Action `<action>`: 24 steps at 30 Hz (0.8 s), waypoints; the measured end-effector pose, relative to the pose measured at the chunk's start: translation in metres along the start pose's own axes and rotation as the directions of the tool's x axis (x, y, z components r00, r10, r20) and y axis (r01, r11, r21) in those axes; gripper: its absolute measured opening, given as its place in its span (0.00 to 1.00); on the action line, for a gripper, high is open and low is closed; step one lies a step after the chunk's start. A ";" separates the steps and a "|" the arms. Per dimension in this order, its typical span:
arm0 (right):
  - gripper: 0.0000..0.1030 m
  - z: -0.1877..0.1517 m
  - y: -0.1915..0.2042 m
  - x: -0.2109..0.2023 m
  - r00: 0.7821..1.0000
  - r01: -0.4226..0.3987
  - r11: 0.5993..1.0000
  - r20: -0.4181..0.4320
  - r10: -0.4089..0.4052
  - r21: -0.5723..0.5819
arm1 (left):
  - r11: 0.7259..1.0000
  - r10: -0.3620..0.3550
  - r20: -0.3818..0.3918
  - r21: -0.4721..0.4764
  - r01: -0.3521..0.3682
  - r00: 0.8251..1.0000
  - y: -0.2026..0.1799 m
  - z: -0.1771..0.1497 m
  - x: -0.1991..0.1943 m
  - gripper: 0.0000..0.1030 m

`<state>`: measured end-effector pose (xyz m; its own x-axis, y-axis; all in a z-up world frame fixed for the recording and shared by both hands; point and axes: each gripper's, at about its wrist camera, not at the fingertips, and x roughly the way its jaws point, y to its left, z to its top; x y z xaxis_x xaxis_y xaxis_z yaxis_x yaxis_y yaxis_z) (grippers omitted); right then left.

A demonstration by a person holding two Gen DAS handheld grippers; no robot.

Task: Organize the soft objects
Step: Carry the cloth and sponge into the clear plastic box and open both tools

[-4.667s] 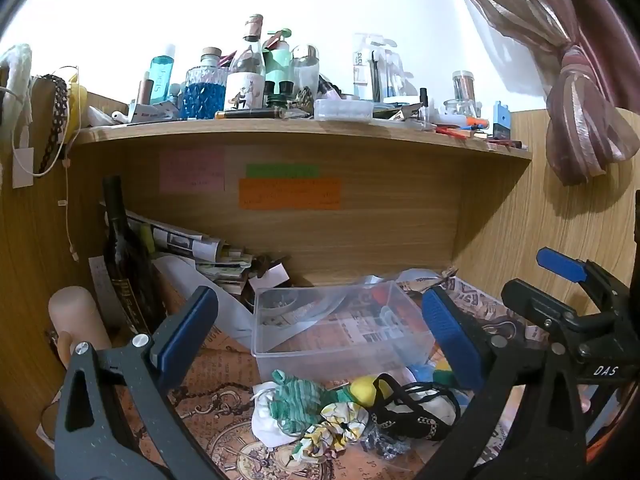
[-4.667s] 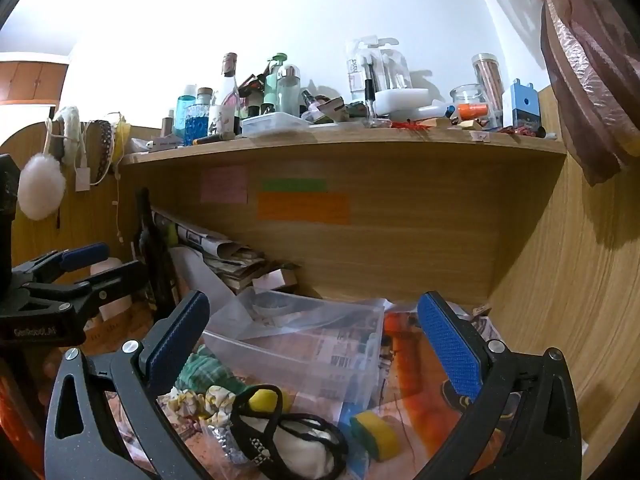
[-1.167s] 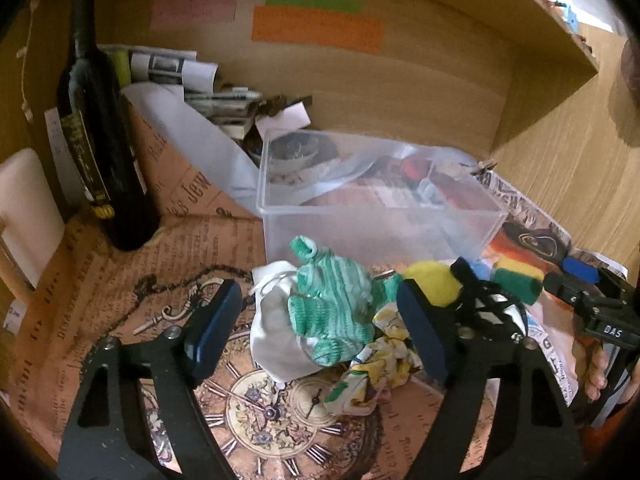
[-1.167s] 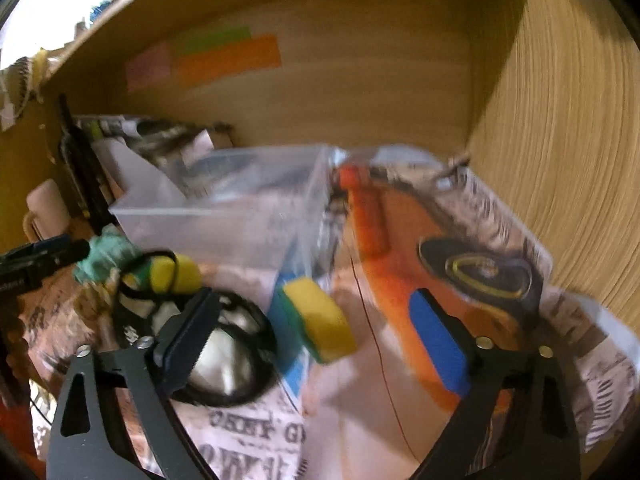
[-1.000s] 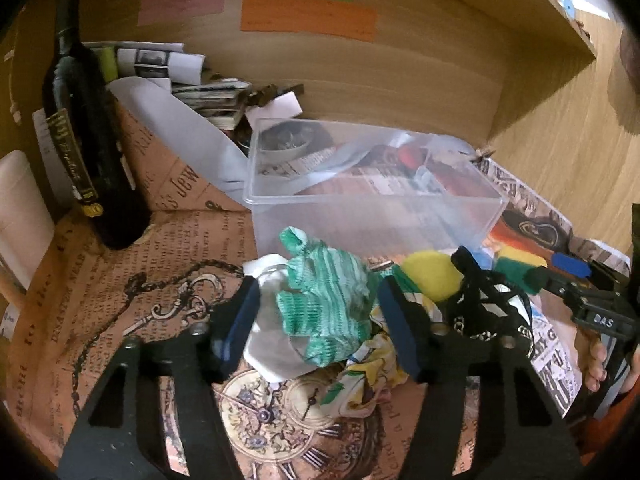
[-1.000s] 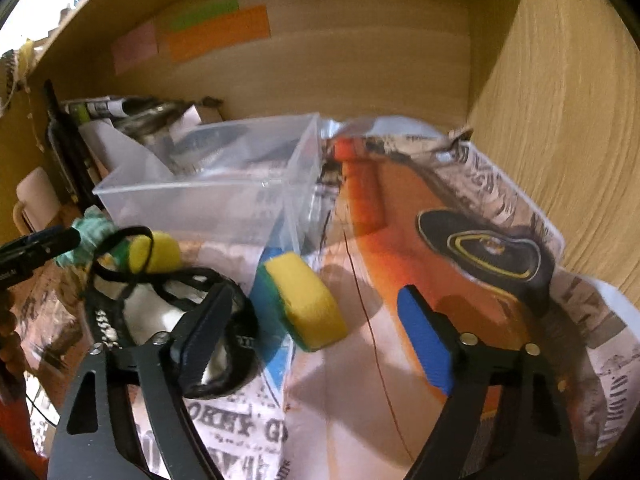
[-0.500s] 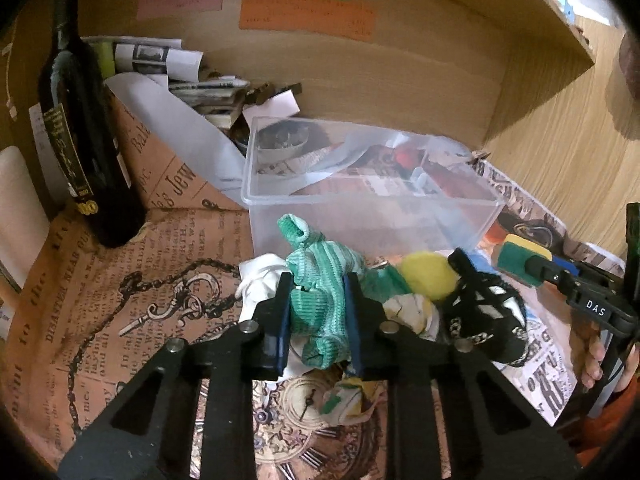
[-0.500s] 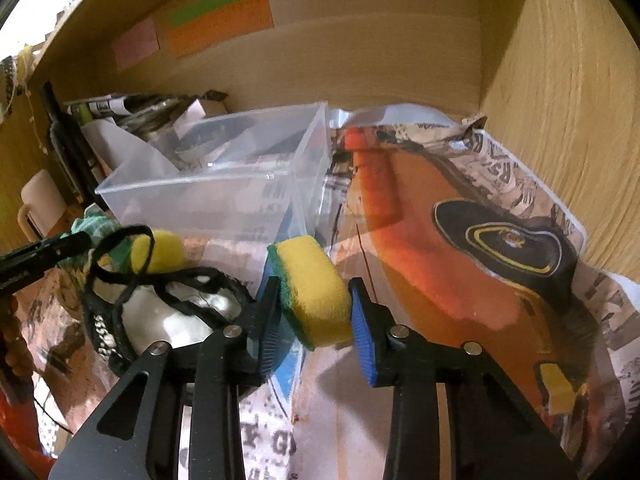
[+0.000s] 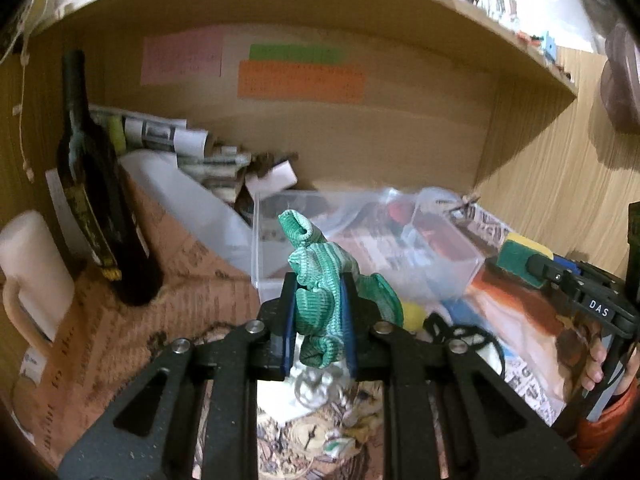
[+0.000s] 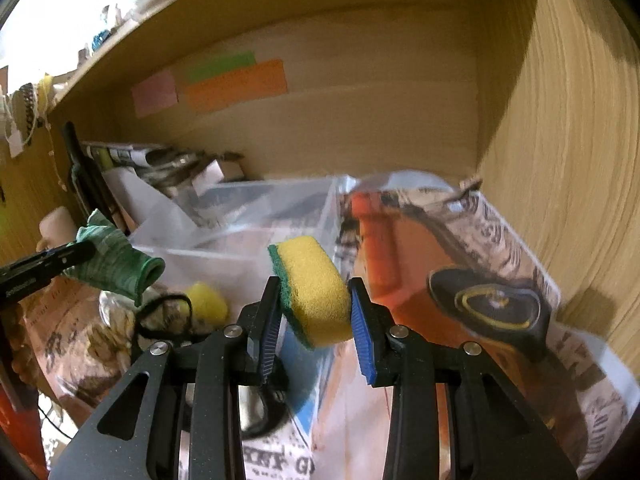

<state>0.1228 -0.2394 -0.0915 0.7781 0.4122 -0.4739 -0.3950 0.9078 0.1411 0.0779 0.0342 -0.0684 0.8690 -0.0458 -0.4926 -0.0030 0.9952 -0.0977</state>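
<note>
Sock (image 9: 320, 304) limp, light, pinched mid-bunch by left gripper (image 9: 318, 330); sponge (image 10: 316, 288) squashy, right gripper (image 10: 314, 320) clamping its faces; bin (image 10: 240, 232) ahead

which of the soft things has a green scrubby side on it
The yellow sponge clamped in the right gripper: a dark green scouring layer backs its left face. The knit green sock in the left gripper is striped yarn throughout.

Green knit cloth (image 9: 318, 280) bunched, yellow-green sponge (image 10: 314, 290) tilted, both lifted
</note>
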 end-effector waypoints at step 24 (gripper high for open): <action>0.30 0.066 0.037 0.061 0.998 -0.041 0.988 0.050 0.049 -0.146 | 1.000 -0.024 -0.045 0.007 0.025 0.999 0.009 0.071 0.080 0.19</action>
<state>0.1876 -0.1760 -0.0579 0.7816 0.4592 -0.4223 -0.4933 0.8692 0.0321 0.1822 0.0457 -0.0469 0.8455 -0.0739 -0.5288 0.0221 0.9944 -0.1037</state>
